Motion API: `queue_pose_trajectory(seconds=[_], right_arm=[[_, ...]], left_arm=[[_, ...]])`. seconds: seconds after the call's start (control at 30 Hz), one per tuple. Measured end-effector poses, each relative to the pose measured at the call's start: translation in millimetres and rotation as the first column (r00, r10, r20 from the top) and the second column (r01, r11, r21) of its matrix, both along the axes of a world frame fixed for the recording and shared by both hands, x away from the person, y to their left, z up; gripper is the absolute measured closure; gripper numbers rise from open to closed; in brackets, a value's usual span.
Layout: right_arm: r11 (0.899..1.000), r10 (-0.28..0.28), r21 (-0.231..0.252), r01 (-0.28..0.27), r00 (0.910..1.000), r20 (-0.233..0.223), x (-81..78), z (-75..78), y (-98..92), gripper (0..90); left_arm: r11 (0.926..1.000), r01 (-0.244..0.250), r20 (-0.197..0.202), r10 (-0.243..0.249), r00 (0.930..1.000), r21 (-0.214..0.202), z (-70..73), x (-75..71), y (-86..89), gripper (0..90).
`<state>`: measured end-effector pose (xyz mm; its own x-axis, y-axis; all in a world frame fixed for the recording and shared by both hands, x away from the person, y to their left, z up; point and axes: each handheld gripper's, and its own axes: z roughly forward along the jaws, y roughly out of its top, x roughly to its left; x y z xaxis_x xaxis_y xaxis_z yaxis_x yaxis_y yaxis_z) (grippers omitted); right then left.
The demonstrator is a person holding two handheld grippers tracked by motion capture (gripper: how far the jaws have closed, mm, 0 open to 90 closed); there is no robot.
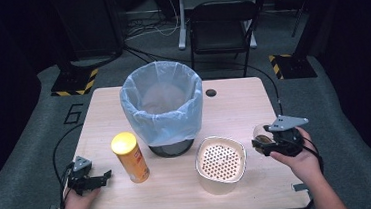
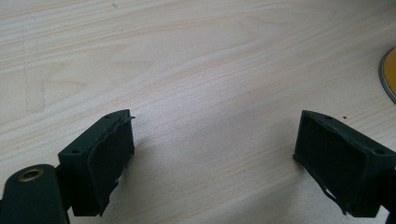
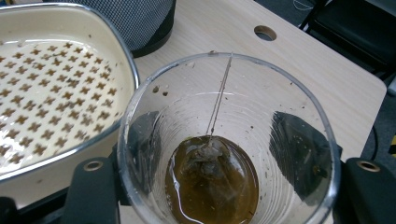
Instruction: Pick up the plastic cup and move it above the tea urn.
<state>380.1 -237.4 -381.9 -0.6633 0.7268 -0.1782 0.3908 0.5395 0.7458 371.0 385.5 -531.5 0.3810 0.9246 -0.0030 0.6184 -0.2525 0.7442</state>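
Note:
My right gripper (image 1: pixel 266 143) is shut on a clear plastic cup (image 1: pixel 261 134), held above the table's right side next to a cream container. In the right gripper view the cup (image 3: pixel 224 107) stands between the two jaws of that gripper (image 3: pixel 229 163). A wet tea bag (image 3: pixel 205 161) lies in brown liquid at the cup's bottom, its string running up to the rim. My left gripper (image 1: pixel 104 177) rests low at the table's front left, open, with bare wood between the jaws of the left gripper (image 2: pixel 215 154).
A cream container with a perforated insert (image 1: pixel 222 164) (image 3: pixel 46 93) stands just left of the cup. A bin lined with a pale blue bag (image 1: pixel 162 106) sits mid-table. A yellow-lidded can (image 1: pixel 130 156) (image 2: pixel 390 74) stands right of my left gripper. A chair (image 1: pixel 220 26) is behind the table (image 1: pixel 234 105).

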Motion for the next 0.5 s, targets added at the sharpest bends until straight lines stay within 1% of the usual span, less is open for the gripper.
queue_pose_trajectory(seconds=[0.03,0.07,0.13,0.2,0.33,0.37,0.4,0.43,0.47,0.5], right_arm=[[1.0,0.013,-0.026,-0.013,0.9999,0.003,6.3,5.1,4.3,33.6],[0.999,0.02,-0.034,-0.019,0.9998,0.01,9.3,7.5,6.4,33.7],[0.999,0.028,-0.033,-0.027,0.9995,0.014,13.1,11.1,9.9,33.7],[0.998,0.041,-0.039,-0.041,0.9991,0.009,16.6,15.0,12.0,33.6],[0.998,0.048,-0.037,-0.047,0.9988,0.012,21.9,17.4,12.8,33.7],[0.999,0.047,-0.028,-0.046,0.9988,0.015,23.6,17.4,12.9,33.7],[0.999,0.043,-0.024,-0.043,0.999,0.007,25.6,17.9,12.8,33.7],[0.998,0.053,-0.026,-0.053,0.9986,0.008,27.8,18.5,12.6,33.7],[0.998,0.05,-0.024,-0.05,0.9987,0.007,28.2,18.8,13.2,33.7],[0.998,0.051,-0.021,-0.051,0.9986,0.011,28.7,19.2,13.8,33.7]], left_arm=[[1.0,0.008,-0.015,-0.008,0.9998,0.004,1.3,-0.1,0.7,11.7],[1.0,0.007,-0.014,-0.006,0.9999,0.002,1.1,-0.1,0.5,11.7],[1.0,0.007,-0.014,-0.007,0.9999,0.003,1.2,-0.1,0.6,11.7],[1.0,0.009,-0.015,-0.009,0.9998,0.005,1.3,-0.1,0.7,11.7],[0.9999,0.009,-0.016,-0.009,0.9998,0.005,1.3,-0.1,0.7,11.7],[1.0,0.008,-0.013,-0.007,0.9999,0.004,1.1,0.0,0.6,11.7],[1.0,0.009,-0.016,-0.008,0.9998,0.004,1.3,-0.1,0.7,11.7],[1.0,0.005,-0.013,-0.005,0.9999,0.001,1.1,0.0,0.4,11.7],[0.9999,0.009,-0.016,-0.009,0.9998,0.006,1.3,-0.1,0.8,11.7],[1.0,0.007,-0.014,-0.007,0.9999,0.002,1.1,0.0,0.5,11.7]])
